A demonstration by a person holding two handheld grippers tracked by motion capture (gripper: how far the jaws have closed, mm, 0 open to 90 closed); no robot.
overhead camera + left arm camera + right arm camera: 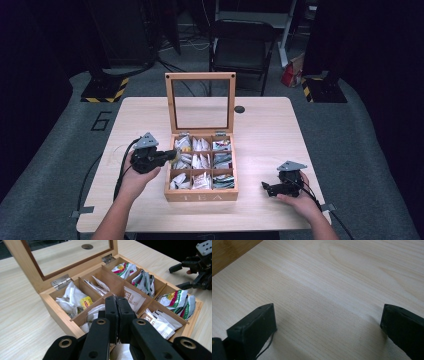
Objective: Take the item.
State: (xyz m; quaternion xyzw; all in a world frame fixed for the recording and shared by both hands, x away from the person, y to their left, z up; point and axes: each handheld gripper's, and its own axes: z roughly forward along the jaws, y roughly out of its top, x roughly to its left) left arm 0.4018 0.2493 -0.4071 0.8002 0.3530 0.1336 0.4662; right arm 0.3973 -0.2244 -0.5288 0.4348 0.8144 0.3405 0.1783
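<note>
A wooden tea box [201, 196] [58, 312] stands mid-table with its glass lid [200, 102] upright. Its compartments hold several tea bags [202, 161] [172, 298]. My left gripper [173, 154] [117, 303] hovers over the box's left wall by the middle-left compartment. Its jaws are pressed together, and a white tea bag [122, 352] shows just under them, seemingly pinched. To the right of the box my right gripper [267, 189] [327, 315] [180, 276] rests low over bare table, jaws wide apart with nothing between them.
A small black round disc [239, 109] [87, 246] lies on the table behind the lid. A black chair [242, 47] stands beyond the far edge. The table's front edge runs close under both hands.
</note>
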